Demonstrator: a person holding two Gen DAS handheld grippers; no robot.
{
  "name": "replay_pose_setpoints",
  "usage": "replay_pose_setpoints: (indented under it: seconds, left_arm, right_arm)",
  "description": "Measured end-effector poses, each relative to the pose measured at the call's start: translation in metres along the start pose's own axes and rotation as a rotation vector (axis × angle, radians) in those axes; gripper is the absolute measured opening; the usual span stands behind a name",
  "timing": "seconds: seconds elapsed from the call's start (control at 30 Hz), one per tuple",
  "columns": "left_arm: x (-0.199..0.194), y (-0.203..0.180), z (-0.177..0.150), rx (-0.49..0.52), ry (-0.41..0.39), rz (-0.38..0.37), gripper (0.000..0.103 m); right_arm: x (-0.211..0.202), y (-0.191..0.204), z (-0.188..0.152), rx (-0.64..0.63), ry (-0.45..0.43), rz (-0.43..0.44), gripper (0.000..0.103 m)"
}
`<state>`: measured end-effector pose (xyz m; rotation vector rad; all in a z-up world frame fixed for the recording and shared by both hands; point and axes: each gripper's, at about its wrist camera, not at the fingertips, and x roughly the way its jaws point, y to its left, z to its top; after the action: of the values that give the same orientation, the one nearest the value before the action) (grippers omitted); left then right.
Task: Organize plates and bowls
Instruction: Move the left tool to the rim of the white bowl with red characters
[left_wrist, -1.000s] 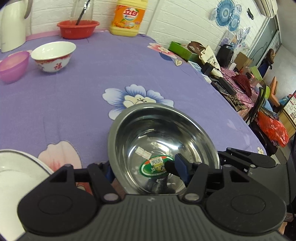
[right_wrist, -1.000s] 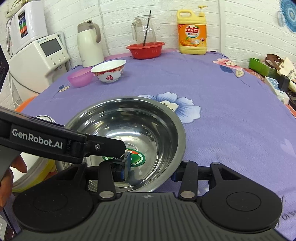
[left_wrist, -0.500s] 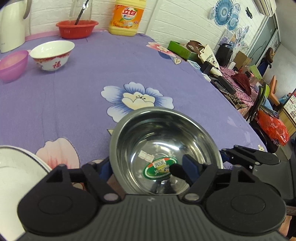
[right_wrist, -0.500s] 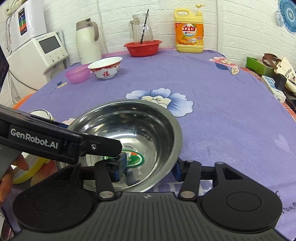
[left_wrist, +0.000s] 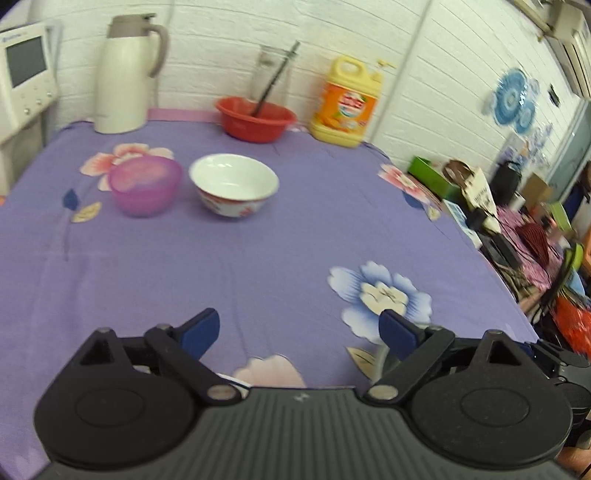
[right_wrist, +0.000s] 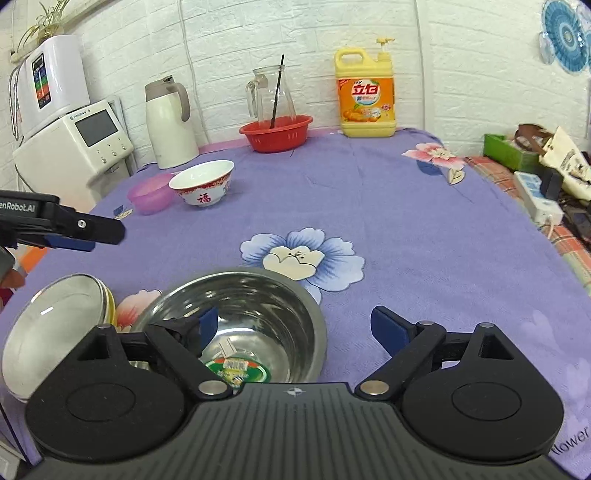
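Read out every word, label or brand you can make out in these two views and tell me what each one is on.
"enRobot.AI", start cut off by the frame edge: left gripper.
"立白": yellow detergent jug; its smaller print is unreadable.
"福": white and red bowl.
"lower", cut off: purple tablecloth.
Brand on the white appliance: too small to read.
Sticker inside the steel bowl: too small to read.

Left-wrist view blurred; steel bowl (right_wrist: 236, 325) partly hidden by right tool (right_wrist: 295, 330), plate stack (right_wrist: 51, 325) prob. cut off.
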<state>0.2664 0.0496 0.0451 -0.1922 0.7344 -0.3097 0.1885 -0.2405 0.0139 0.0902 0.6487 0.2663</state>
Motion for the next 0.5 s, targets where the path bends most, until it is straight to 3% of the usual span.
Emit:
replay_pose_setpoints:
  seconds: [0.2, 0.33, 0.5]
  left_arm:
    - [0.010, 0.033, 0.003, -0.077, 0.013, 0.018, 0.092]
    - [0.030, 0.051, 0.010, -0.158, 0.032, -0.027, 0.092]
    - [0.055, 0.066, 0.049, -0.257, 0.002, -0.050, 0.092]
  right_arm:
    - [0.022, 0.001, 0.025, 0.013, 0.057, 0.054, 0.103]
    - [0.041, 0.007, 0.050, -0.010, 0.101, 0.085, 0.103]
    - [0.076, 0.023, 0.091, -0.075, 0.135, 0.084, 0.103]
